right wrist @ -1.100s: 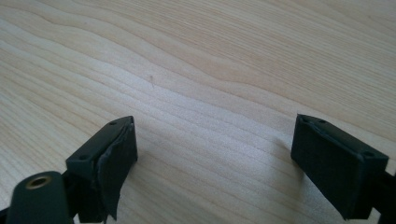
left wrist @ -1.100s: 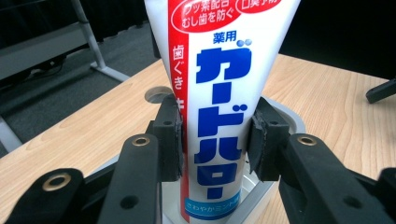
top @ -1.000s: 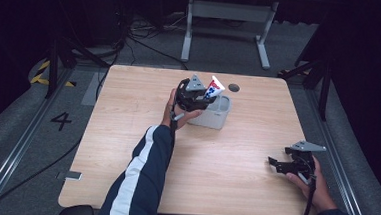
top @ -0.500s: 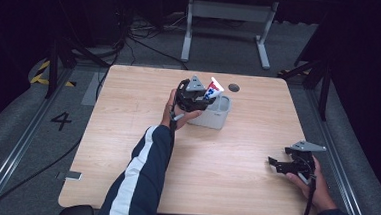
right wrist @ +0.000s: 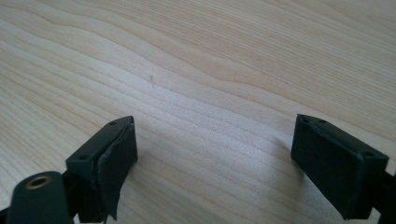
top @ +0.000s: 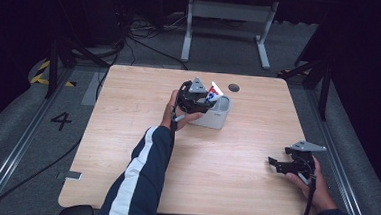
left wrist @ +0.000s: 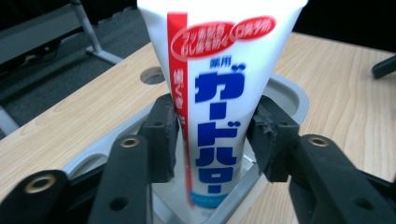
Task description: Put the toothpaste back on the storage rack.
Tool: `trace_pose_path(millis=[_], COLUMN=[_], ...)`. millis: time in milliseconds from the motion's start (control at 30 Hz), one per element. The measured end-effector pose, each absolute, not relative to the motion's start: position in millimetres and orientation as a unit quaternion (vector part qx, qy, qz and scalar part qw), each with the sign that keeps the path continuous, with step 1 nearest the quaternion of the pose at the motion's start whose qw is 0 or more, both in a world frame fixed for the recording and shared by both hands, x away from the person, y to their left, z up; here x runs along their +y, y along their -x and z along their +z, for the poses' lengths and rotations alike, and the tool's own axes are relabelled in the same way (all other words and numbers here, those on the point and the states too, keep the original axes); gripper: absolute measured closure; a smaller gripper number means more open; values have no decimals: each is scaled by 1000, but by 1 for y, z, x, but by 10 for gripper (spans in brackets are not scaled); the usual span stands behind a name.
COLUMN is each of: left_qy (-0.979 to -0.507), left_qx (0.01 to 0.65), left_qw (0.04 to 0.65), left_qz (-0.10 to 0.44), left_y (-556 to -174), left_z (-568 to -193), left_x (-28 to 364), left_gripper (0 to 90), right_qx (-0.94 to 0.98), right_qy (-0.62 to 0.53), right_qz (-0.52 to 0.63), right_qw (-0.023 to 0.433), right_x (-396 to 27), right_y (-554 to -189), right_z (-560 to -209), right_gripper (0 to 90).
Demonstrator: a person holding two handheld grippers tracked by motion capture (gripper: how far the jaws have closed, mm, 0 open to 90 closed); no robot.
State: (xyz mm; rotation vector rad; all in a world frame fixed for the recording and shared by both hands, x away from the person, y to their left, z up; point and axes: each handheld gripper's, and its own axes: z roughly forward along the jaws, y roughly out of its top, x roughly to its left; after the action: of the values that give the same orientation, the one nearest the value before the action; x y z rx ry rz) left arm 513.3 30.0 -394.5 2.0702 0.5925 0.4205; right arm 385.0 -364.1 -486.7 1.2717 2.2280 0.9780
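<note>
— Toothpaste tube [left wrist: 219, 93], one only: smooth white plastic, flat and tapering, blue lettering, red stripe; standing nearly upright in a grey rounded tray [top: 219, 117] at mid-table.

— Held?

— Flanked by the left hand-held gripper [left wrist: 217, 133]; jaws just been easing apart, tube between them, rubbery black pads [left wrist: 163, 135] alongside, contact hard to tell.

— Elsewhere?

— Pale wood-grain table [top: 223, 189], round hole [top: 234, 87] just behind the tray. Far right, second hand-held gripper [top: 274, 162], spread wide over bare wood, gripping nothing.
</note>
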Motion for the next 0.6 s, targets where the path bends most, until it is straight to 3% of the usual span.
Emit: trace_pose_path(millis=[33, 67, 167, 267, 600], left_qy=[-841, -837, -805, -814, -810], left_qx=[238, 238, 243, 236, 245], left_qw=[452, 461, 517, 498, 500], left_qz=[177, 173, 161, 183, 184], left_y=[-514, -514, -512, -510, -508], left_z=[-395, -395, -386, -377, -374], left_x=[30, 30, 38, 37, 43], left_gripper=[535, 628, 621, 580, 543], right_qx=[796, 795, 795, 795, 795], right_qy=[-454, -455, -455, -455, -455], right_qz=[349, 350, 350, 350, 351], right_qw=[197, 196, 196, 196, 196], right_x=[-364, -364, -364, -364, -364], right_y=[-385, -385, -385, -385, -385], right_z=[-487, -487, -487, -487, -487], right_gripper=[148, 148, 148, 148, 148])
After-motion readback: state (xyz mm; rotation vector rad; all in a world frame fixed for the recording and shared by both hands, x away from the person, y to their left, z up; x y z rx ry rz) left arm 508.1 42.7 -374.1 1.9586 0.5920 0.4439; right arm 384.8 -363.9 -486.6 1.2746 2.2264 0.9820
